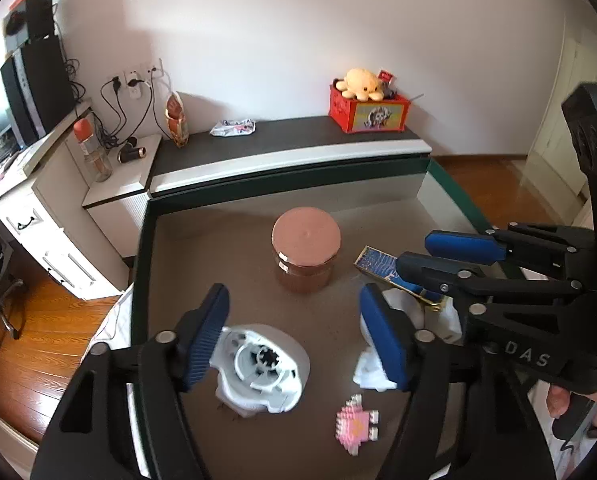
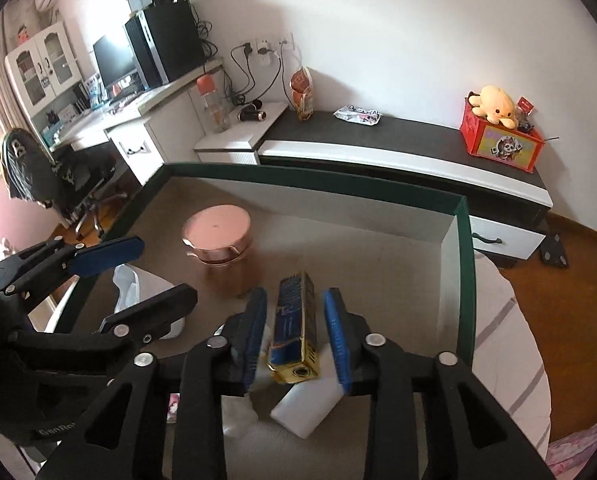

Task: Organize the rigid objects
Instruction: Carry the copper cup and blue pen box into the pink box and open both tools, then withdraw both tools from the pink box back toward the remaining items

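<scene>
Your left hand-held gripper [image 1: 294, 334] stands spread wide, nothing pinched: its left pad [image 1: 204, 336] touches or nearly touches the white plastic spool [image 1: 258, 368] lying at 7 o'clock in the left wrist view, and its right pad sits over a crumpled white bag [image 1: 372, 368]. Nearest you, at 6 o'clock, a small pink-and-white block figure [image 1: 354, 428] lies on the surface [image 1: 226, 248].

Your right hand-held gripper [image 2: 296, 336] is parted around the blue-and-gold carton [image 2: 294, 328]; a gap shows on either side of it, so the pads are not pressing. The carton lies lengthwise between the fingers, its near end resting on a white block [image 2: 304, 412].

Farther out, toward 12 o'clock, the copper-lidded jar [image 1: 306, 246] stands upright, apart from everything else. Beyond the surface's dark green rim, a low cabinet [image 1: 290, 138] carries a red box [image 1: 368, 114] with a yellow plush toy [image 1: 360, 84] on top.
</scene>
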Available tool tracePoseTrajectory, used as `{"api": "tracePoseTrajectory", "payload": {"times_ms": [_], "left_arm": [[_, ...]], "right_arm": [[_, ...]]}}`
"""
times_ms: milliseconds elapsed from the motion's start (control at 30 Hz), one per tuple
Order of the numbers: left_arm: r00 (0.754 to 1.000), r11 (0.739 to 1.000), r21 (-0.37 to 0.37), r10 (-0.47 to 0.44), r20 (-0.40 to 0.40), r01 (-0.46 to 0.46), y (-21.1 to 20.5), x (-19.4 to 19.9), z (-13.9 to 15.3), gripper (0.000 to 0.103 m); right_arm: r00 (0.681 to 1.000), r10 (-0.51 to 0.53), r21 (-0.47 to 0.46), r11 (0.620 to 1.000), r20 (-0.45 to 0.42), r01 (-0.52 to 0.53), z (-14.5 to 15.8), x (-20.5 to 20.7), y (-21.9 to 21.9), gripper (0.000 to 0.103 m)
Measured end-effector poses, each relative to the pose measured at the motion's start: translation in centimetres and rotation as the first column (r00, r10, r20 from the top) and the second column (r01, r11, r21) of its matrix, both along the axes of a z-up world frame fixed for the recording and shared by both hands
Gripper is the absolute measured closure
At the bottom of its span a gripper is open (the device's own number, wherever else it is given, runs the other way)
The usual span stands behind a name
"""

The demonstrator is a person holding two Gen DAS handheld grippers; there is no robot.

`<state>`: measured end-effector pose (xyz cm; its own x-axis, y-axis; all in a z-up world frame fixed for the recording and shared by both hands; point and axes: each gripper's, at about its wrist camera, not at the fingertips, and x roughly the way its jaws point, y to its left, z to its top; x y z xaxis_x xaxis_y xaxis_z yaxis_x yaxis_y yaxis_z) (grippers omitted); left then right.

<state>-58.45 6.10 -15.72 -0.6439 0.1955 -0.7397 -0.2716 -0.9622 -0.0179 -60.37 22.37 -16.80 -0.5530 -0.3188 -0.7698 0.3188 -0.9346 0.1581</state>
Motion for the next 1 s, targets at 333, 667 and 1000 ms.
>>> {"api": "tracePoseTrajectory", "payload": {"times_ms": [333,667,1000], "left_arm": [[0.990,0.998,0.050,0.033,-0.140,-0.027,-2.3,7.6,4.3,0.007],[0.952,0.994,0.084,0.091,-0.294,-0.069,-4.2,18.8,8.1,0.000],[0.903,0.979,0.099,0.202,-0.379,-0.177,-6.6,30.1,8.2,0.000]], "right_arm": [[0.993,0.009,-0.012,1.000,-0.118,-0.011,4.1,6.3,-0.6,0.036],[0.950,-0.042,0.056,0.996,-0.311,0.063,8.0,17.6,-0.4,0.000],[0.894,-0.144,-0.006,0.988,-0.425,0.156,10.0,29.9,2.7,0.000]]}}
